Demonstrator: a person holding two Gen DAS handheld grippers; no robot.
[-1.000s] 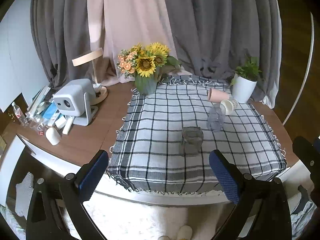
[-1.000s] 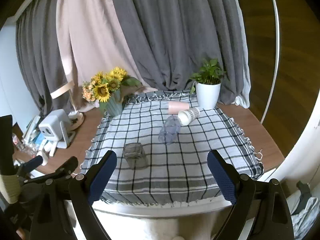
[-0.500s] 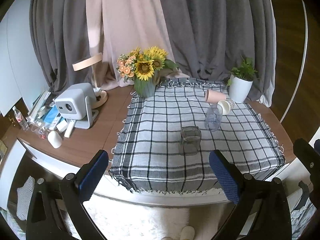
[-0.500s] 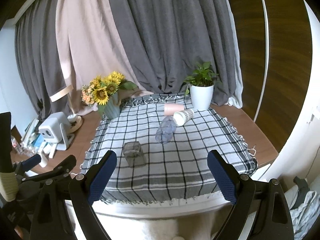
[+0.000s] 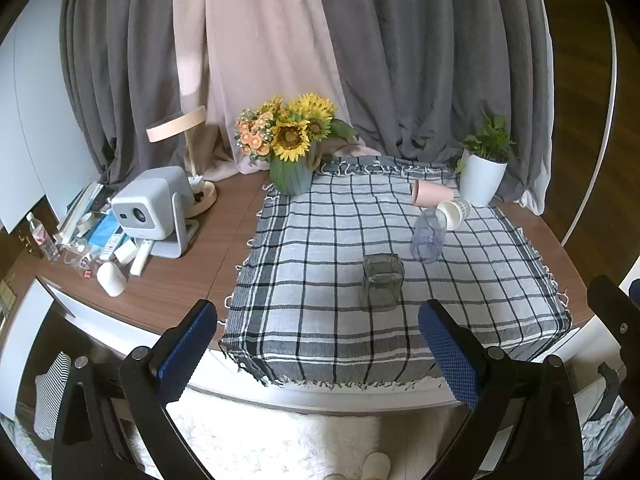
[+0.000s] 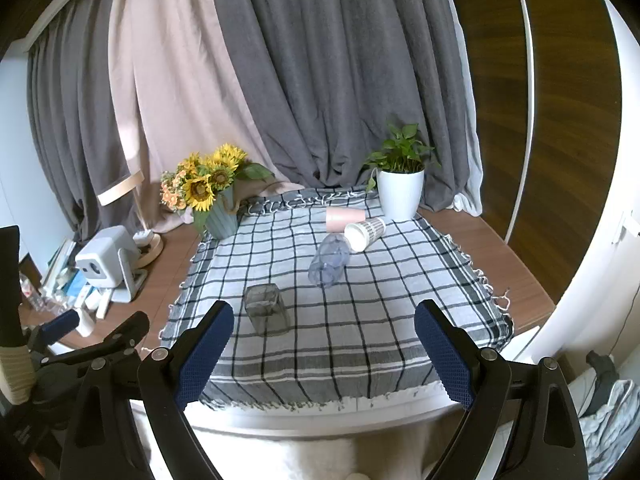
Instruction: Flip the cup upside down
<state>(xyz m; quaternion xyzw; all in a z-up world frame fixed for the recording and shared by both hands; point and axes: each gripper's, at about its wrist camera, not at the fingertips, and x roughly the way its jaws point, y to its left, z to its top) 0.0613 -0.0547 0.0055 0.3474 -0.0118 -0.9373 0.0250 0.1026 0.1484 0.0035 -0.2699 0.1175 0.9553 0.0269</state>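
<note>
In the left wrist view, the left tongs (image 5: 318, 354) stood wide apart with nothing between them, held back off the near edge of the surface (image 5: 192, 276). A checked cloth (image 5: 328, 240) covered most of that surface. A smoky square glass cup (image 5: 382, 282) stood on the cloth, near the middle and toward the near side. Farther right lay a clear bluish plastic cup (image 5: 429, 238) on its side, with a white patterned paper cup (image 5: 454, 211) and a pink cup (image 5: 430, 193) tipped over just beyond it. A white potted plant (image 5: 482, 174) stood at the far right corner, a vase of sunflowers (image 5: 292, 148) at the far left corner, and a grey projector (image 5: 150, 204) off the cloth to the left.

In the right wrist view, the right tongs (image 6: 320, 352) were likewise spread open and empty, short of the near edge. The glass cup (image 6: 267, 314) sat left of centre on the cloth (image 6: 360, 312), and the clear plastic cup (image 6: 330, 266) lay beyond it. Part of the left tongs (image 6: 80, 344) showed at the lower left.
</note>
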